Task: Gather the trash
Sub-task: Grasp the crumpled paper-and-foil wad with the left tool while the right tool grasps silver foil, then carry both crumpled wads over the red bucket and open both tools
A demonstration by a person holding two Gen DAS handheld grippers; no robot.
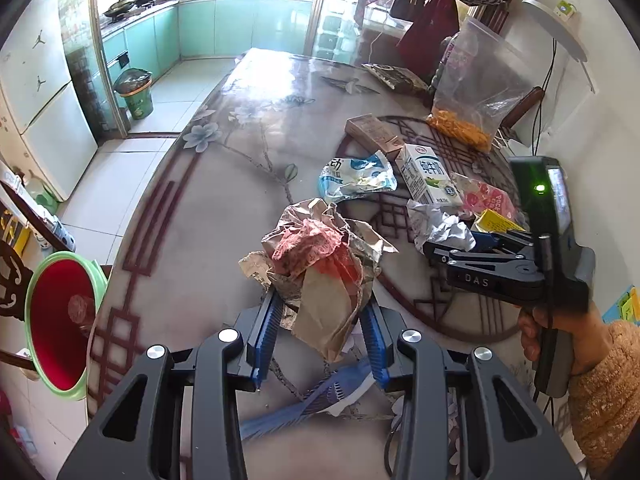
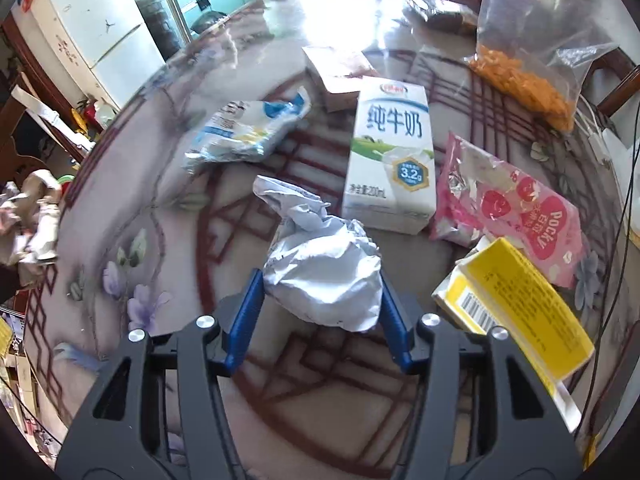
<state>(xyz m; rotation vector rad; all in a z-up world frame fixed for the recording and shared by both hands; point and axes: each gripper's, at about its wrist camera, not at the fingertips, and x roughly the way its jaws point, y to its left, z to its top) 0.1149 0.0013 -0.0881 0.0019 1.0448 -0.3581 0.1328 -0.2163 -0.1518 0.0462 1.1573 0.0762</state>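
On the desk (image 1: 224,184): glossy floral cover, litter at its far right
Room: teal kitchen cabinets (image 1: 216,28) beyond
Left hand-held gripper (image 1: 322,320): clenched on crumpled brown paper (image 1: 320,264), raised
Right hand-held gripper (image 2: 322,312): pads against crumpled white paper (image 2: 324,276) beside milk carton (image 2: 390,152)
Red bin (image 1: 60,320): below desk edge, left

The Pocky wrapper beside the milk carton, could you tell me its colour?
Pink with red hearts, clearest in the right wrist view.
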